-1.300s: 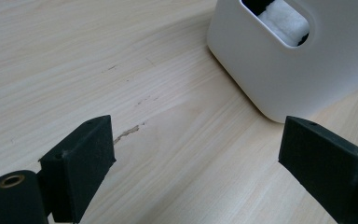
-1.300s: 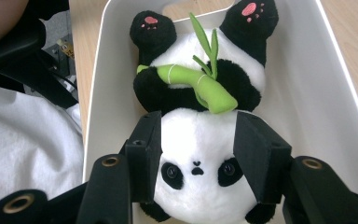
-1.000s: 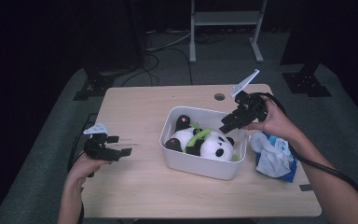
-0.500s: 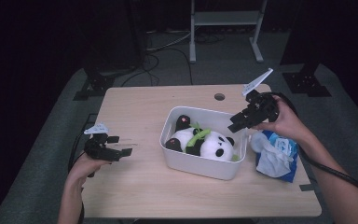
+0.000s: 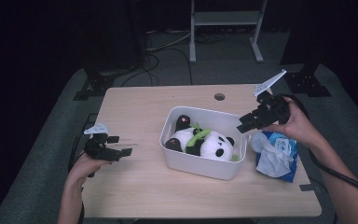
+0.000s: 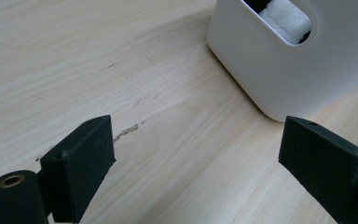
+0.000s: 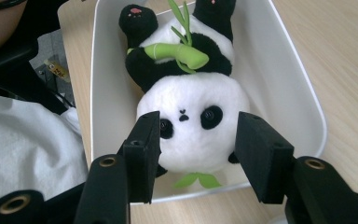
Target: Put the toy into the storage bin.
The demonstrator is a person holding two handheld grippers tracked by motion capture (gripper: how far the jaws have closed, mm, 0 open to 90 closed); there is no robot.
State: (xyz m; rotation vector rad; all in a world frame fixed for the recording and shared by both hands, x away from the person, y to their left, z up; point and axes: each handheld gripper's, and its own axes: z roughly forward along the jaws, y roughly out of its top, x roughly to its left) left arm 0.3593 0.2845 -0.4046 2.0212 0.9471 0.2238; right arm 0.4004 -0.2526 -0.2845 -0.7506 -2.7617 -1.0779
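Lying on its back in a white plastic tub [image 5: 200,163] near the middle of the wooden bench [image 5: 140,186]: one plush panda [image 5: 209,143], black and white, with a green bamboo stalk [image 7: 179,53] across its chest and pink pads on its paws. Head points toward the tub's right end in the high view.

Right tongs [image 5: 243,126]: held in the person's right hand [image 5: 296,123] above the tub's right end, jaws apart and empty, aimed down at the panda's head. In the right gripper view the two black jaws frame the panda's face without touching it.

Left tongs [image 5: 127,150]: held in the left hand [image 5: 81,168] low over the bench's left part, well apart from the tub, jaws apart with nothing between them. The left gripper view shows bare wood between the jaws and a corner of the tub ahead, white plush visible through its handle cutout.

Blue-and-white crumpled packet [image 5: 276,153]: on the bench just beside the tub's right end, below the right hand.
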